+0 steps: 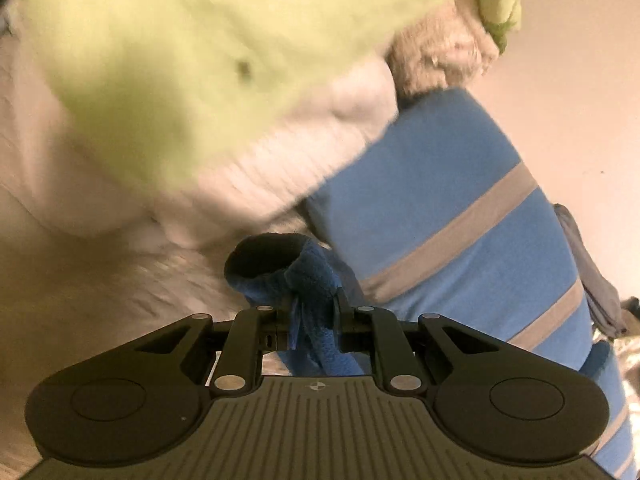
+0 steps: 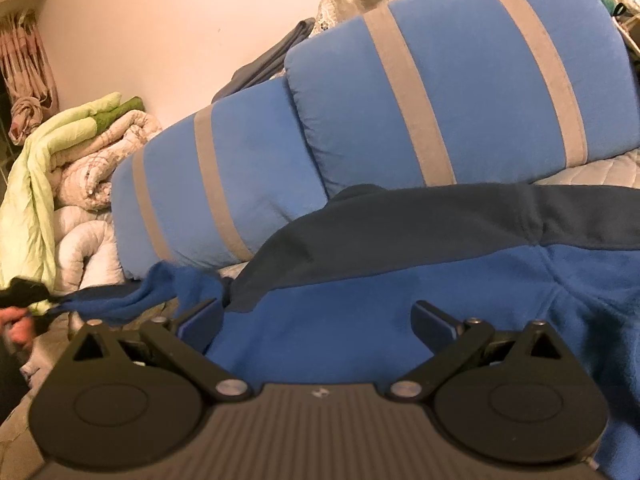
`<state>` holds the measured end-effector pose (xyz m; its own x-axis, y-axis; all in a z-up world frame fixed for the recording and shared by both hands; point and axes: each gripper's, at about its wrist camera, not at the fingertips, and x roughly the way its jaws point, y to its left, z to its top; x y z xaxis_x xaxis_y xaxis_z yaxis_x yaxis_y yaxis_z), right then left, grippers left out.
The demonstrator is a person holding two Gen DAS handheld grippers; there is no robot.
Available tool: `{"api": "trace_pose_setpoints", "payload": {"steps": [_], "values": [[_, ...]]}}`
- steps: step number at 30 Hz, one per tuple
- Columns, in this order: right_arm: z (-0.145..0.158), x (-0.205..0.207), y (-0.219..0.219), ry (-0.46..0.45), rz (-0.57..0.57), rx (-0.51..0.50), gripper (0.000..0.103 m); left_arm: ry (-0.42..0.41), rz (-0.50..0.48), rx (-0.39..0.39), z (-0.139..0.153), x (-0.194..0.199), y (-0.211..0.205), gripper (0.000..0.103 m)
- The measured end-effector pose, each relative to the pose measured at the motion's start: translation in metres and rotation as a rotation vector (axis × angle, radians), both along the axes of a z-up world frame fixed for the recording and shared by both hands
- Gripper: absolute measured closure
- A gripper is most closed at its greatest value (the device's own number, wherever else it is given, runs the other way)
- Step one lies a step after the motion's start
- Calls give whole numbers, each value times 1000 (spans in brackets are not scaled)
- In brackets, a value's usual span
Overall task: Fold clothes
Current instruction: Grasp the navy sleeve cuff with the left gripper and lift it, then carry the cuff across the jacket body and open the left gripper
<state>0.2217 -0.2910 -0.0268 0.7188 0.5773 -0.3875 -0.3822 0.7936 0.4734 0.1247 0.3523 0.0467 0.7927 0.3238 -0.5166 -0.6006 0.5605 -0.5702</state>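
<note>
a: between the left claw (image 1: 310,312) pads: the sleeve end (image 1: 316,280) of the blue fleece top (image 2: 400,300). jaws narrow, clamped on the fabric, which bunches ahead of the tips with the dark cuff (image 1: 262,258) turned left of them and a loose tail hanging under the claw.

b: and the right one?

a: right claw (image 2: 334,318) is wide, nothing pinched. the body of the top lies directly under and ahead of it, navy yoke band (image 2: 440,216) further out, brighter blue panel nearer the jaws. left finger (image 2: 200,318) sits at the garment's edge, touching or just over it, can't tell which.

b: where's the sleeve from that side?

a: runs off left of the right claw, stretched out to the left claw at the frame edge, with a hand (image 2: 16,330) behind it.

b: surroundings?

a: beyond the top, two blue cushions with grey stripes (image 2: 460,92), side by side. left of them a heap of bedding: lime green blanket (image 2: 36,160) on top, pale quilts (image 2: 96,184) under. from the left claw that green blanket fills the upper view, blurred, a white quilt (image 1: 304,152) under it, a striped cushion to the right. plain wall (image 2: 160,32) behind, grey cloth (image 2: 264,64) draped behind the cushions.
</note>
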Motion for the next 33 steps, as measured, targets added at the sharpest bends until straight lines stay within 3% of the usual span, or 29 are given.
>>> {"api": "trace_pose_setpoints", "payload": {"steps": [5, 10, 13, 15, 18, 22, 27, 33], "values": [[-1, 3, -1, 12, -13, -3, 0, -3, 74, 10, -2, -74, 23, 87], [-2, 4, -2, 21, -13, -1, 0, 8, 208, -58, -31, -146, 48, 87], [-2, 5, -3, 31, -22, 3, 0, -3, 304, -192, -62, -182, 64, 87], [-4, 7, -5, 46, -31, 10, 0, -2, 364, -241, -79, -197, 69, 87], [-6, 9, -9, 68, -41, 23, 0, -10, 433, -307, -102, -207, 76, 87], [-7, 11, -12, 85, -55, 34, 0, 5, 512, -324, -119, -210, 82, 89], [-8, 11, -14, 92, -57, 46, 0, 16, 580, -306, -110, -208, 89, 90], [-9, 13, -15, 108, -58, 56, 0, 35, 650, -211, -97, -203, 84, 90]]}}
